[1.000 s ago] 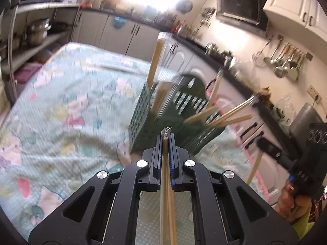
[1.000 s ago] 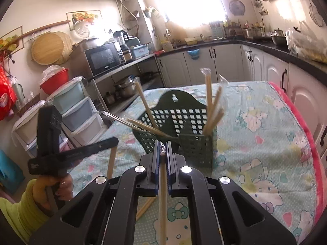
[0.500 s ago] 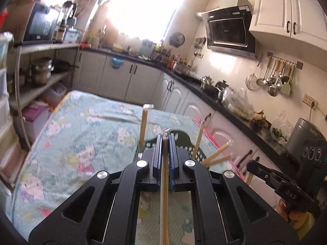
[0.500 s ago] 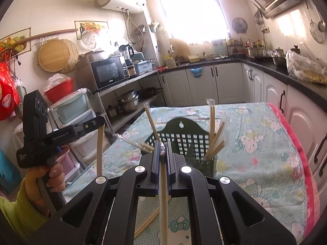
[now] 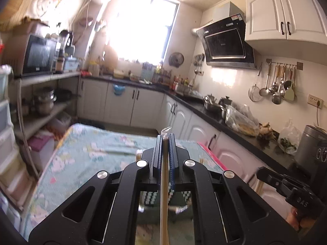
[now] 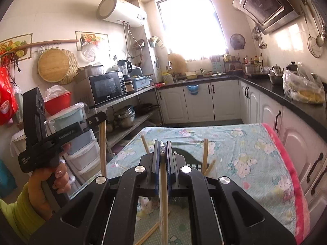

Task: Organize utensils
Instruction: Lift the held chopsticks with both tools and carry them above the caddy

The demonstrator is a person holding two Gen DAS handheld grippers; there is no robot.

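A wrapped chopstick point(image 5: 163, 194) is clamped in the left gripper point(image 5: 165, 140) — another point(image 6: 163, 194) in the right gripper point(image 6: 162, 153). Above the green basket point(image 6: 184, 162), either could be pivoted loose — thin sticks, narrow pads.

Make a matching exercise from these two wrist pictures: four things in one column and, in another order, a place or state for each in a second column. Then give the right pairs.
Things
1. left claw
2. green basket
3. microwave
4. ladles

Places or states
A. hanging from a rail on the tiled wall
B. standing on the patterned cloth, chopsticks leaning in it
C. shut on a wrapped chopstick
D. on a shelf by the left wall

Pairs: 1-C, 2-B, 3-D, 4-A
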